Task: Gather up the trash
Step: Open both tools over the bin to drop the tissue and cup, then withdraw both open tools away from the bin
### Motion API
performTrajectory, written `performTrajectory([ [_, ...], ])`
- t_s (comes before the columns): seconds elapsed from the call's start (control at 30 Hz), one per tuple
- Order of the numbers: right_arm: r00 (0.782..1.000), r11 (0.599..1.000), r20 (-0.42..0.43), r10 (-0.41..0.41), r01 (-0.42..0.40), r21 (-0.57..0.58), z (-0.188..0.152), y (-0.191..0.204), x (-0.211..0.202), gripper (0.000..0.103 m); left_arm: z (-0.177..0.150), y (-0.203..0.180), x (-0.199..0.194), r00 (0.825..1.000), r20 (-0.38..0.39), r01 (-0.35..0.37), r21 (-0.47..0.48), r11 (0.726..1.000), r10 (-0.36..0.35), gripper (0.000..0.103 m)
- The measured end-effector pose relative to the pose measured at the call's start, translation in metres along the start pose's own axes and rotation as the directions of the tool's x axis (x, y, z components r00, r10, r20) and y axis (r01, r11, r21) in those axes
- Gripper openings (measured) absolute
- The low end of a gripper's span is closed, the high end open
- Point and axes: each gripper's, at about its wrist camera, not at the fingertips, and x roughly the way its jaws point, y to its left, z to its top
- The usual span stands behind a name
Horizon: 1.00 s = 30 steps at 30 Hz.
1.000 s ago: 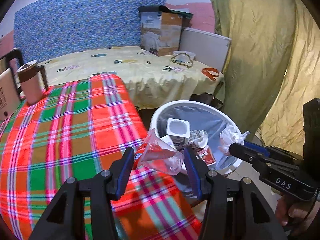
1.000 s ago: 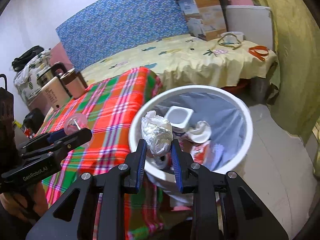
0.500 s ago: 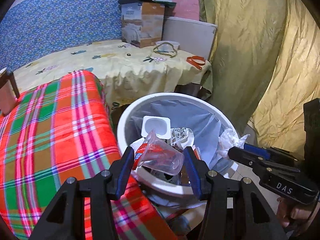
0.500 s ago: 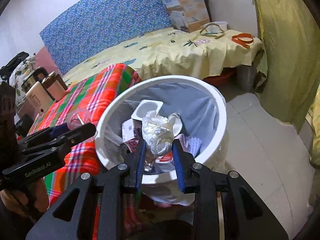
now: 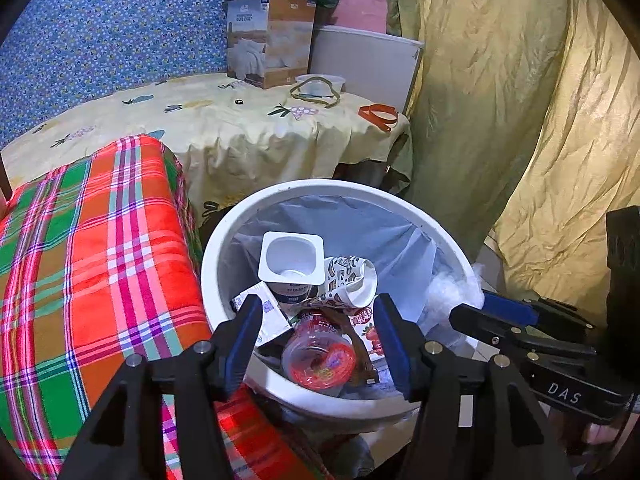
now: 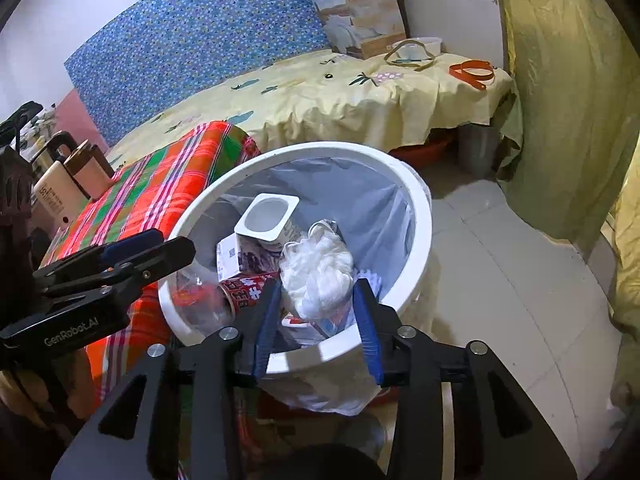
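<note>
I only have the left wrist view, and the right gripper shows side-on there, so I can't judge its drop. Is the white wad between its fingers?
Observer: Yes. In the right wrist view the white wad sits between the pads of the right gripper, above the inside of the bin. The jaws are opening.
Operator: And my clear cup?
Observer: From that side the clear cup lies inside the bin against its near wall. It is below the left gripper and apart from it.
Operator: Anything at the plaid table's far end?
Observer: A brown tumbler and a beige box-like item stand there.
</note>
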Motion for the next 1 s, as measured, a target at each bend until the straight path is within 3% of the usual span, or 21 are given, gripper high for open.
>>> performTrajectory([
  [0.5,0.999,0.998,0.038,-0.002,0.004,-0.064,-0.003,0.028,-0.027,0.044,-0.019,0.008,-0.049,0.997,0.049,-0.052,-0.034,0.998,0.053,0.060],
  [1.0,0.995,0.988,0.083,0.059,-0.046,-0.147,-0.023,0.067,-0.056,0.044,-0.058,0.020,-0.117,0.981,0.117,-0.147,-0.094,0.985,0.157,0.060],
])
